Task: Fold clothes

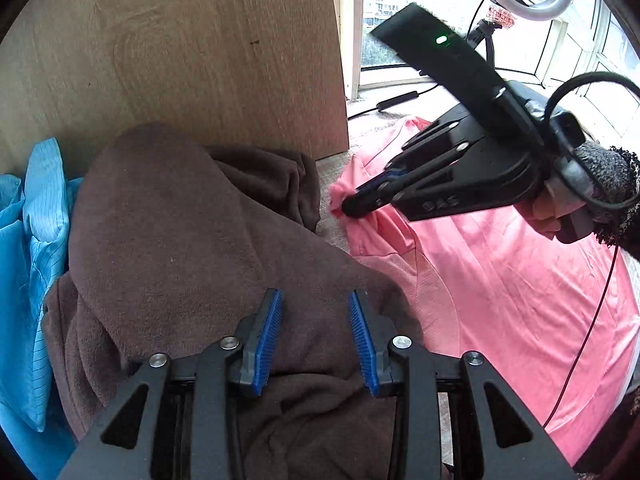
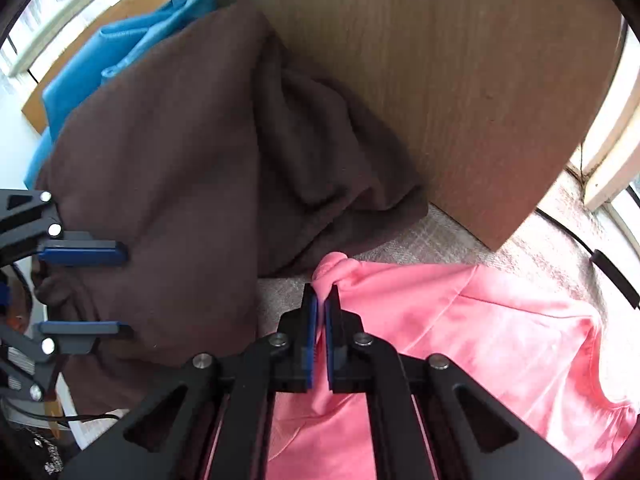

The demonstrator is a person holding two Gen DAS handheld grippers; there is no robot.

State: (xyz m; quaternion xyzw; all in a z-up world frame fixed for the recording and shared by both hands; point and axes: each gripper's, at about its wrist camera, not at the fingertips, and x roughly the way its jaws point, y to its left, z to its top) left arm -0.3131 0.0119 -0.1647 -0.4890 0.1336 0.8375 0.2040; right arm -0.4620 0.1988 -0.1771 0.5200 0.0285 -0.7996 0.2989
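Wooden panel (image 2: 460, 80) behind — right gripper (image 2: 320, 300) pinching pink garment (image 2: 480, 340).

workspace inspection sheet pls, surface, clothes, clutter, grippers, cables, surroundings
surface: grey woven cover, bare strip between garments
job's things: pink garment spread flat, one corner bunched; brown fleece heaped against the wooden panel; blue garment crumpled behind it
clutter: nothing seen
grippers: right gripper shut on the pink corner; left gripper open above the brown fleece, nothing between its fingers
cables: black cable on the cover; thin dark cable hanging over the pink garment
surroundings: window, ring light
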